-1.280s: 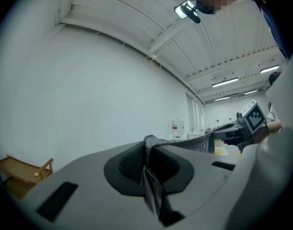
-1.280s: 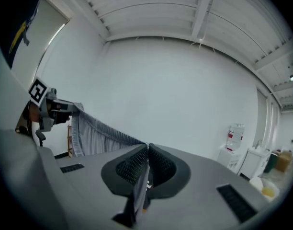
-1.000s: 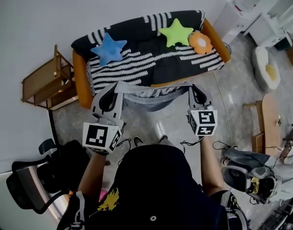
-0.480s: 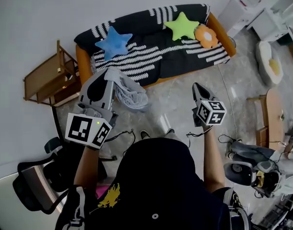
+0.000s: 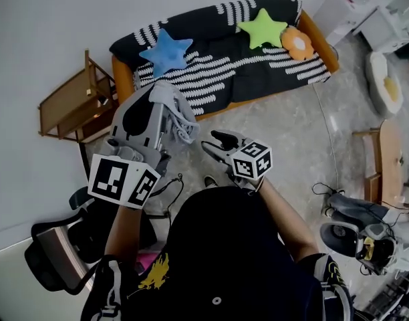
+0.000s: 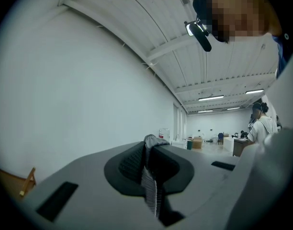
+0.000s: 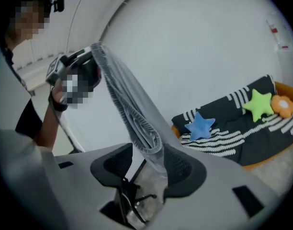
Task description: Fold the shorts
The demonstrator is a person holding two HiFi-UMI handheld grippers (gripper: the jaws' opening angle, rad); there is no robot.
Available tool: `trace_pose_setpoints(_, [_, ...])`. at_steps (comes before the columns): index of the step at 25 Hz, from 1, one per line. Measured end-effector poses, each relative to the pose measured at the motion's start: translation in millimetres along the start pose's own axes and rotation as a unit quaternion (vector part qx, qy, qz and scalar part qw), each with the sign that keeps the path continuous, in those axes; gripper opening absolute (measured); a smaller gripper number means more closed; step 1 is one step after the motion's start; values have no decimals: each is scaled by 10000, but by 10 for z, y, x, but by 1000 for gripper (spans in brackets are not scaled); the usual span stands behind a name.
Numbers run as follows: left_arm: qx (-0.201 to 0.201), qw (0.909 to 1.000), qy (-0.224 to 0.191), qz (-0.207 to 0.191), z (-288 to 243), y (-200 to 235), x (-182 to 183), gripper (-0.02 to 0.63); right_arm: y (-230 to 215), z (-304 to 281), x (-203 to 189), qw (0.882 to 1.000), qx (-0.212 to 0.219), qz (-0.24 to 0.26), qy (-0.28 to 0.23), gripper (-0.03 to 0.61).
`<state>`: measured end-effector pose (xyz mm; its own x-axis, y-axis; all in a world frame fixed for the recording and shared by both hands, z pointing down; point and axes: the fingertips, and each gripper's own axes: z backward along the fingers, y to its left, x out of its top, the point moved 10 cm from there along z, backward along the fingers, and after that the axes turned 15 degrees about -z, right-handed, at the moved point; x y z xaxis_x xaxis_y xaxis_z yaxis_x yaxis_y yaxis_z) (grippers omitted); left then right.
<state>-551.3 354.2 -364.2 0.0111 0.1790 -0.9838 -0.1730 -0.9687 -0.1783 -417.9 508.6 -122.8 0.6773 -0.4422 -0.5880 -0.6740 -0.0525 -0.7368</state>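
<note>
Well, a moment back I had the shorts stretched wide between both tools in front of the sofa; now they hang in one limp bunch from my left tool alone, in the air and well clear of the floor. My left tool is clamped tight on the ribbed waistband, whose striped edge runs down between the pads. My right tool let go, swung across to the left and has just been opening its jaws. In the right gripper view it stands parted, with the lower end of the shorts dropping between the pads. The cloth brushes one of them, but I would not call that a grip yet. I judge this a regrasp: I gave up the spread hold to catch a lower part, so the fold itself is not made. The cloth is thin, soft and grey, gathered into long loose pleats. Its elastic band is finely ribbed and curls on itself, so I expect it to slip and twist easily.
</note>
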Motion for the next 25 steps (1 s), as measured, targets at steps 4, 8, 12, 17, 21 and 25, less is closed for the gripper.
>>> trace_pose_setpoints(4, [-17,10000,-80,31,18,-22,66,23,-168,-231,85,9962,55,-771,-404,226])
trace_pose_setpoints(8, [-39,9999,-119,118,-2,-25,42,22,-294,-432,89,9968,-332,-667,-276,207])
trace_pose_setpoints(12, [94,10000,2,-31,-16,-11,-68,23,-398,-182,85,9940,-903,-449,-436,29])
trace_pose_setpoints(17, [314,9988,366,71,9,233,-423,23,-534,416,366,9848,-1568,-267,-697,29])
trace_pose_setpoints(21, [253,9958,829,307,-79,312,-849,23,-621,926,685,9734,-2120,-56,-864,29])
trace_pose_setpoints(25, [73,9920,1248,194,-199,278,-1301,23,-754,1148,889,9623,-2506,428,-968,32])
